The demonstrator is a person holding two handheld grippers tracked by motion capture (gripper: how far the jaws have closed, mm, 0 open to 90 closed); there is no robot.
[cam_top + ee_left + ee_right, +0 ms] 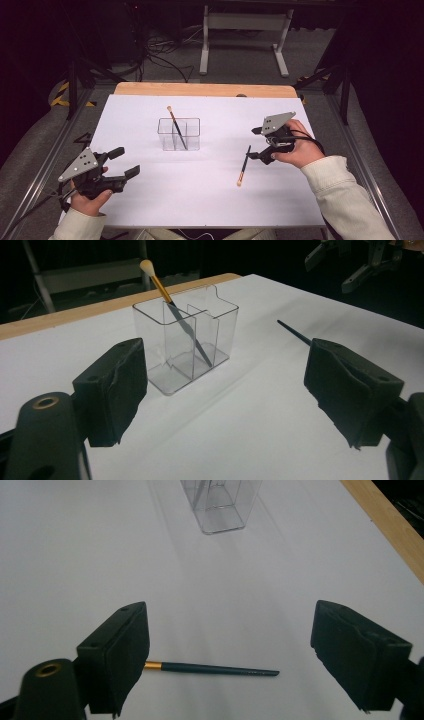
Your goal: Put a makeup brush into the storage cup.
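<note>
Plainly the work in hand is putting brushes into the clear box (179, 134), which stands near the middle of the bench (150, 200) on its white cover. One brush (176, 128) already leans in the box's left compartment, its dark handle down against the bottom and its pale bristle tip poking out over the far rim, tilted because the box is much shorter than the brush. The second brush (244, 166) lies flat on the white cover to the right of the box and well apart from it, its pale tip toward the near edge and its thin dark end pointing away. The right tongs (258, 143) hang just beside that thin end with the jaws standing wide and nothing between them; in the right gripper view the brush (210, 668) lies crosswise just ahead of the open jaws, so the hand looks lined up to close across the handle. The left tongs (125, 162) rest at the near left, also wide open and empty, pointing toward the box (186, 342), probably waiting clear of the way, or ready to steady the light box if a brush knocks it.
</note>
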